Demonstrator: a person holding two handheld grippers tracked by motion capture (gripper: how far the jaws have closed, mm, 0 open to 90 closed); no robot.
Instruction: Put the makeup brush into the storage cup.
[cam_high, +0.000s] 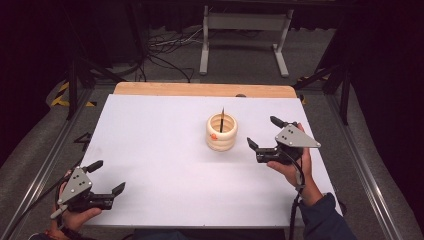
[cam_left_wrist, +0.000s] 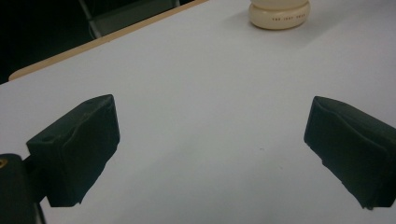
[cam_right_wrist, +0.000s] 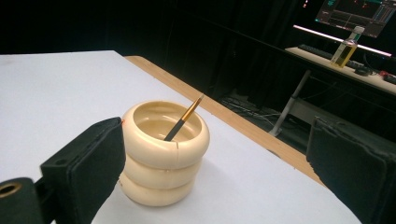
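Observation:
A cream ribbed holder (cam_high: 221, 132) made of three stacked rings stands on the white table (cam_high: 165, 165), right of centre. A thin dark brush (cam_high: 221, 119) with a gold ferrule leans inside it. In the right gripper view the holder (cam_right_wrist: 163, 151) sits just beyond the left jaw, and the brush (cam_right_wrist: 183, 119) points up and right. My right gripper (cam_high: 263, 133) is open, a short way right of the holder, with nothing between its jaws. My left gripper (cam_high: 107, 176) is open near the table's front left corner. The left gripper view catches the holder's base (cam_left_wrist: 279, 14) far ahead.
A wooden strip (cam_high: 200, 90) runs along the table's far edge. Behind it lie cables and a white frame stand (cam_high: 245, 35) on the floor. In the right gripper view a desk with a bottle (cam_right_wrist: 345, 49) and a monitor stands far off.

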